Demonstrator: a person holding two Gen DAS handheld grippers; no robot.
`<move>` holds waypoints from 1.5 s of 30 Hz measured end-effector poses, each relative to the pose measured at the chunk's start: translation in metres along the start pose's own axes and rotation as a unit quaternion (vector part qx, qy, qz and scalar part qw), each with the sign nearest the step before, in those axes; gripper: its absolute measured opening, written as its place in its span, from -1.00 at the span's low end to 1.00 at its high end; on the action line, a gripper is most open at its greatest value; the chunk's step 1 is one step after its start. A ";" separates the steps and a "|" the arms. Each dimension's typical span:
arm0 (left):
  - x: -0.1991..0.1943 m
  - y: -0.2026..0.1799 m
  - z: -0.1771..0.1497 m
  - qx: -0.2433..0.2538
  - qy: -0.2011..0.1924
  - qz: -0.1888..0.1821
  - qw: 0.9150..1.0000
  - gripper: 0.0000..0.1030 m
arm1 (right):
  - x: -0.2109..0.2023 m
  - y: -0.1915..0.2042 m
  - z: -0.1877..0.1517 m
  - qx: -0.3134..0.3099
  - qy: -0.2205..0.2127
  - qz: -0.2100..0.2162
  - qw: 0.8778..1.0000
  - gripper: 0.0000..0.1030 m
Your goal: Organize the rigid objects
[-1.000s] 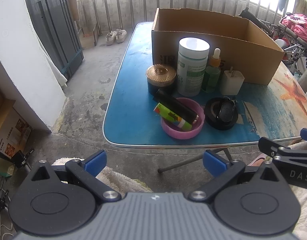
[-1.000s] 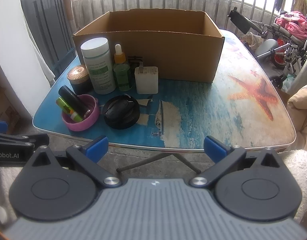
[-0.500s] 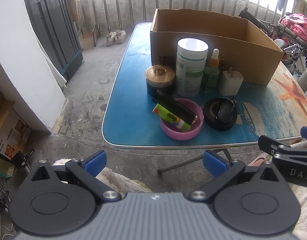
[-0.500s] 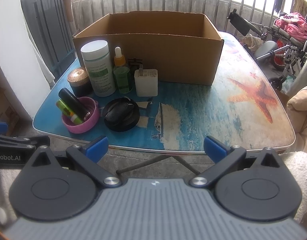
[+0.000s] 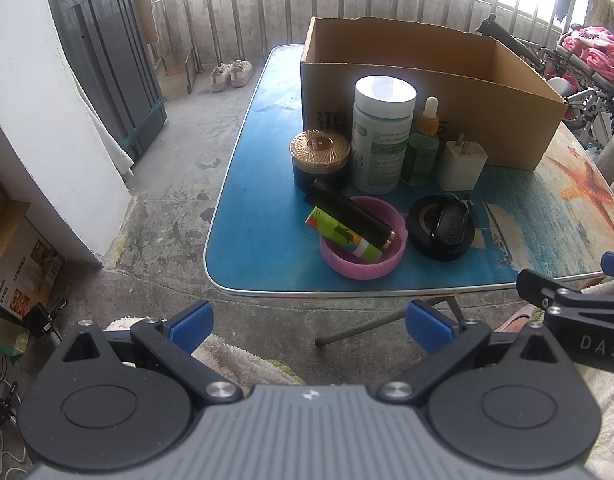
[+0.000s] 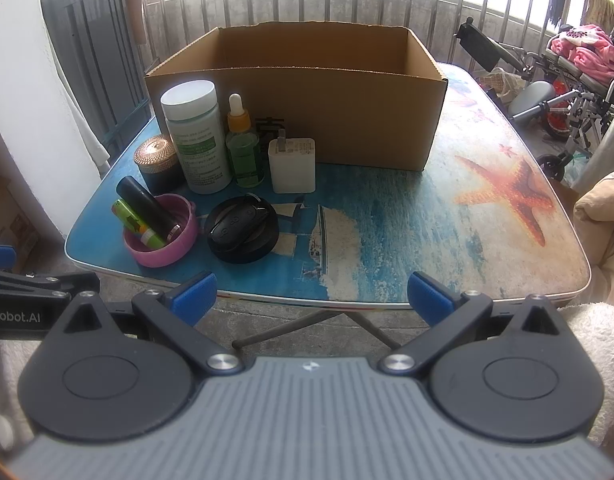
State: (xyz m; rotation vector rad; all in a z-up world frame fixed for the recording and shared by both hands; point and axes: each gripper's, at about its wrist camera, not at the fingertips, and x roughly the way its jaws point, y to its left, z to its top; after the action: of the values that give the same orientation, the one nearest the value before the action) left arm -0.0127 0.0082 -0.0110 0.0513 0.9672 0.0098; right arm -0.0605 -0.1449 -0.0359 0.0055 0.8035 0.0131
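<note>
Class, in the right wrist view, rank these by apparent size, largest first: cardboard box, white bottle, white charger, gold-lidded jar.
1. cardboard box
2. white bottle
3. white charger and gold-lidded jar: too alike to rank, and the jar is partly hidden.

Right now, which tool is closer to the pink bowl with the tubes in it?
Probably the left tool. The pink bowl lies almost straight ahead of it, while from the right tool it sits off to the left. Both are open and short of the table.
</note>
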 end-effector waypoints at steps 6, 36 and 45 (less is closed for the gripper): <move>0.000 -0.001 0.000 0.001 -0.001 -0.001 1.000 0.99 | 0.000 0.000 0.000 -0.001 0.001 0.001 1.000 0.98; 0.020 -0.008 0.025 0.020 -0.101 -0.100 0.990 0.59 | 0.014 -0.035 0.048 -0.001 -0.118 0.207 0.971 0.96; 0.040 0.014 0.026 -0.009 -0.077 -0.114 0.990 0.11 | 0.044 0.001 0.061 -0.028 -0.062 0.313 0.947 0.37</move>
State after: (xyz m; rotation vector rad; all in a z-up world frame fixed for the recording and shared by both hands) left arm 0.0313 0.0227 -0.0283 -0.0738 0.8140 -0.1941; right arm 0.0145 -0.1434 -0.0253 0.2064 0.6479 0.6311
